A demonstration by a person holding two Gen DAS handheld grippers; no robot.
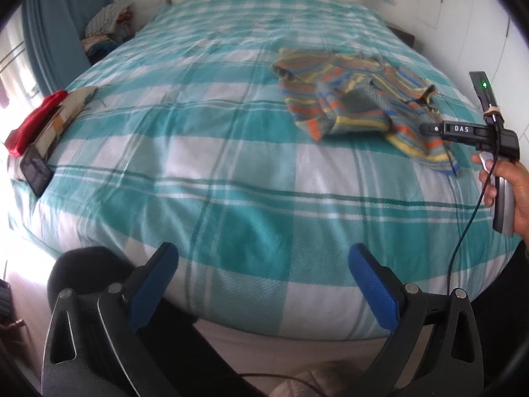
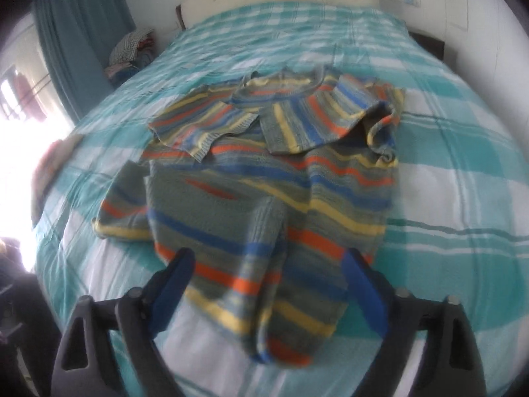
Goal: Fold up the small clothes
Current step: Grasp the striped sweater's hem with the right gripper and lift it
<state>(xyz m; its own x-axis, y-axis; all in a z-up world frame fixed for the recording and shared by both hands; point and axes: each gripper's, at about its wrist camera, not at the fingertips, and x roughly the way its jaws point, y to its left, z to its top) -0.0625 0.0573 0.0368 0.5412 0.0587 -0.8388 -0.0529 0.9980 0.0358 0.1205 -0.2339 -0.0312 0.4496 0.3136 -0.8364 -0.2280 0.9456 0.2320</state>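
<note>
Right gripper open, hovering over striped sweater's near hem, apart

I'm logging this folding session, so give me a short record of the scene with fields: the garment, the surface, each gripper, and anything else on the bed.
garment: striped knit sweater in grey, blue, orange and yellow, rumpled, sleeves folded across the chest
surface: bed with teal and white checked cover
left gripper: fingers open, empty, near the bed's front edge, away from the sweater
right gripper: fingers open, empty, over the sweater's hem
other items: red cloth on patterned fabric at the bed's left edge
</note>
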